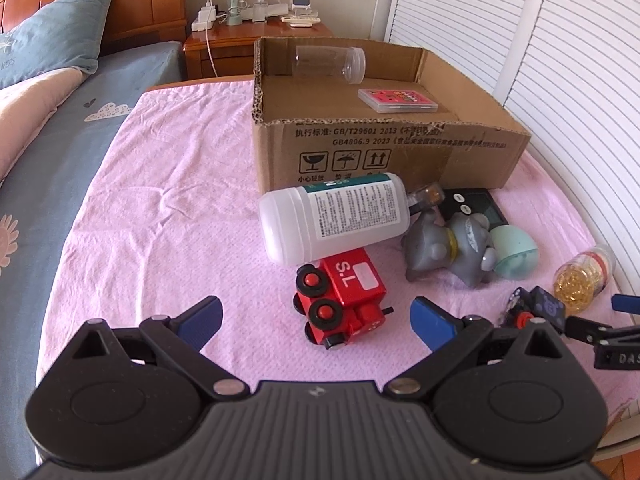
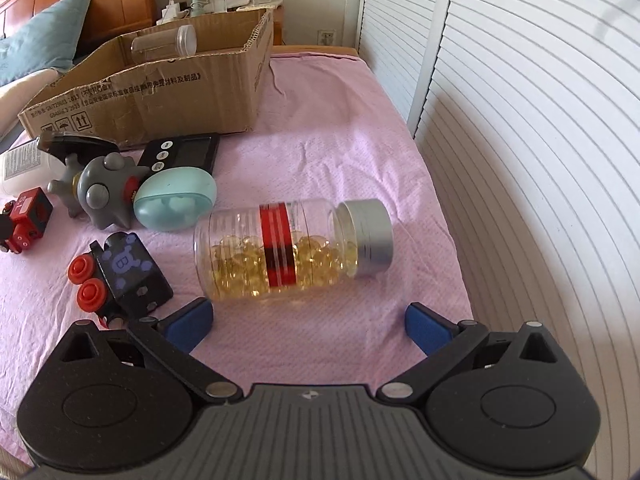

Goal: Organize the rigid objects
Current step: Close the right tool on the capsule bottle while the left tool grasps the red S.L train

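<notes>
Both hand-held grippers spread wide: left (image 1: 316, 318) w/ red train (image 1: 342, 298), right (image 2: 309, 322) near capsule jar (image 2: 288, 248) (on its side).

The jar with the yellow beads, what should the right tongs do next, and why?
Probably ease the right tongs forward around the jar, then close. They are open and empty, the jar lies on its side just ahead between the blue fingers, and nothing blocks the way. The cardboard box beyond already holds a clear bottle, so the jar likely goes there too.
</notes>
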{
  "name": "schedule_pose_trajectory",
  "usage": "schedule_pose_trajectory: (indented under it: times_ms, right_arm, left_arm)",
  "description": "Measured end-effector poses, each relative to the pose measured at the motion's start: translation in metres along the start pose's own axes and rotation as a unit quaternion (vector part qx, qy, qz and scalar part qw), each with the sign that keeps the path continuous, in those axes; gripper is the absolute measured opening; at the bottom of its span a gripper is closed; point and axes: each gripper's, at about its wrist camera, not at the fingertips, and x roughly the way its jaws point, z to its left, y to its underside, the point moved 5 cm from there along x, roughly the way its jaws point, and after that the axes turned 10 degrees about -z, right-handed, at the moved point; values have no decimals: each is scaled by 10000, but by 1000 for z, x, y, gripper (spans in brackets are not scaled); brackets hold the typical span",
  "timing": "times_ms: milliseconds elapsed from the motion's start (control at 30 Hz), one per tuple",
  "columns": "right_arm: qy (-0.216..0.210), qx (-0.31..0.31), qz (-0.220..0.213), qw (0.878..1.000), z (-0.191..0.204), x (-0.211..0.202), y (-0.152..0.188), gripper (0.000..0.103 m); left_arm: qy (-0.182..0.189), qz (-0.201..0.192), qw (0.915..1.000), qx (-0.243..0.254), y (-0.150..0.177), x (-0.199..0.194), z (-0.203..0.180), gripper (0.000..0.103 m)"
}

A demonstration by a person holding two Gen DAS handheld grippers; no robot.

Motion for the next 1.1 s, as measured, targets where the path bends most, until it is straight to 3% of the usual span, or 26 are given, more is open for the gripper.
schedule_pose_trajectory:
  times_ms: [267, 467, 800, 1100]
  right_arm:
    - [-9, -7, -68, 10000, 0, 0, 1, 103]
    - [-6, -6, -94, 10000, 0, -1, 2, 103]
    - [-17, -29, -346, 9994, 0, -5, 7, 103]
    - [-186, -171, -435, 9987, -1, -4, 6, 103]
  left_arm:
    - [-231, 79, 9996, -167, 2, 27, -1, 100]
    - [-479, 136, 9987, 121, 14, 23, 12, 101]
    - [-307, -220, 9990, 254, 21, 19, 17, 103]
    - [-109, -256, 9987, 421, 19, 23, -2, 102]
